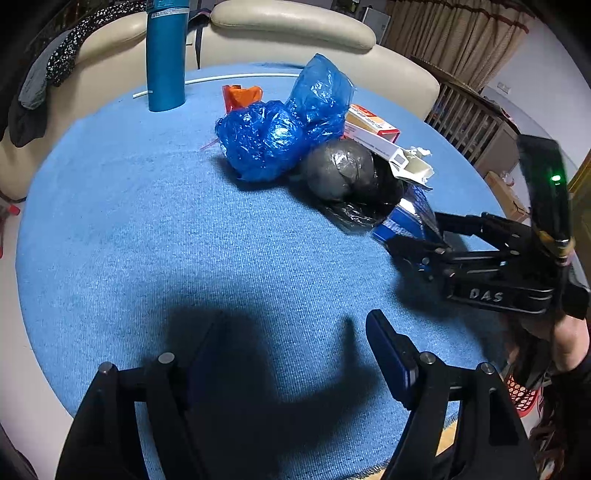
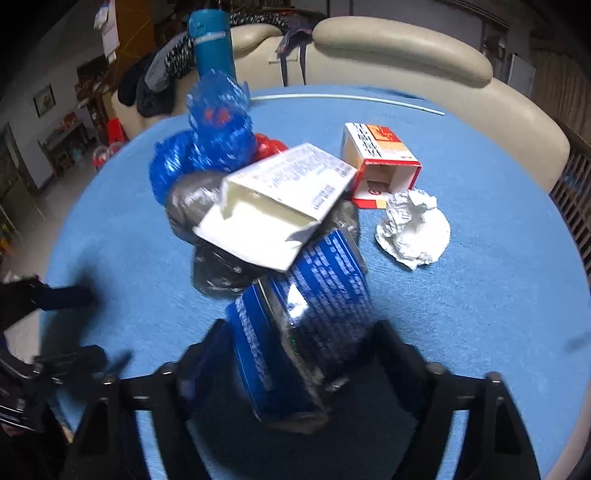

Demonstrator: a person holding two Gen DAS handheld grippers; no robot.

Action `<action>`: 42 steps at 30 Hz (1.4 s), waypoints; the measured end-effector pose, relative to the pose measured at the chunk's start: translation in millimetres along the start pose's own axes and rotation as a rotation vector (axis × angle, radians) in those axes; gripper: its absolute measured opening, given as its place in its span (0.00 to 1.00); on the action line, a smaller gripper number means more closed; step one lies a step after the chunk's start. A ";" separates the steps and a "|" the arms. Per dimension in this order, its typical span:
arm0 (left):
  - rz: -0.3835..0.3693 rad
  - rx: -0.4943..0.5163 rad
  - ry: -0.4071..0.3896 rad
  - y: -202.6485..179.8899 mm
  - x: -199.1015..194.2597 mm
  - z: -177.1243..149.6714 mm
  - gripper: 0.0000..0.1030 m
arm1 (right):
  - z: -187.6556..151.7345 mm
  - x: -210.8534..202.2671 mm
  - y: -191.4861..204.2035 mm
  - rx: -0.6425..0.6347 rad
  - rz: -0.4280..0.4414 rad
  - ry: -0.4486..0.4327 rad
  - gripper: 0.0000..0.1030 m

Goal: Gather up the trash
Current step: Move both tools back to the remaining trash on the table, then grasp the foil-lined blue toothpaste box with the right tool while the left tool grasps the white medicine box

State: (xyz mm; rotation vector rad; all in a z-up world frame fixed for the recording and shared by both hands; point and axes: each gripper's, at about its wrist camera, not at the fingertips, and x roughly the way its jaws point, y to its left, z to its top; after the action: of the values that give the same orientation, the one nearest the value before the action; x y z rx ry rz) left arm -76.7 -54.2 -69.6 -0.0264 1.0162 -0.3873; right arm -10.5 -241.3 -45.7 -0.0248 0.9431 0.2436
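Note:
Trash is piled on a round blue table (image 1: 147, 229): crumpled blue plastic bags (image 1: 266, 140) (image 2: 214, 122), a grey-black bag (image 1: 340, 170) (image 2: 207, 214), a white carton (image 2: 273, 206) (image 1: 391, 151), a red-and-white box (image 2: 380, 162) (image 1: 373, 123), an orange wrapper (image 1: 242, 96) and a crumpled white paper (image 2: 413, 229). My right gripper (image 2: 295, 332) (image 1: 417, 236) is around a blue foil box (image 2: 306, 325) (image 1: 402, 221) at the pile's near edge; whether it grips is unclear. My left gripper (image 1: 291, 343) is open and empty over bare table.
A tall teal bottle (image 1: 166, 55) (image 2: 214, 48) stands at the table's far side next to a white straw (image 1: 221, 78) (image 2: 347, 98). A cream sofa (image 1: 291, 33) curves behind the table. A red basket (image 1: 524, 395) sits below the table's right edge.

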 end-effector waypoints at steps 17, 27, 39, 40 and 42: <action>0.021 0.007 -0.018 -7.2 -8.5 4.6 0.75 | -49.7 -63.2 9.7 0.204 0.091 -0.128 0.60; 0.016 0.074 -0.049 -46.8 -2.7 45.9 0.76 | -71.6 -82.5 -19.0 0.335 0.057 -0.165 0.60; 0.202 0.282 -0.043 -134.4 40.0 119.1 0.76 | -93.3 -97.0 -41.1 0.414 0.043 -0.219 0.60; 0.217 0.292 -0.026 -135.3 48.3 120.1 0.75 | -95.4 -98.9 -43.6 0.422 0.041 -0.222 0.60; 0.220 0.285 0.005 -128.8 60.9 118.8 0.52 | -100.7 -103.9 -48.9 0.439 0.037 -0.229 0.60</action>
State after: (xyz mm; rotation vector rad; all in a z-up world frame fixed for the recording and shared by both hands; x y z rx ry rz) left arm 11.4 -212.7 -30.8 0.3404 0.9500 -0.3273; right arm -138.5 -322.0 -25.7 0.4166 0.7526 0.0672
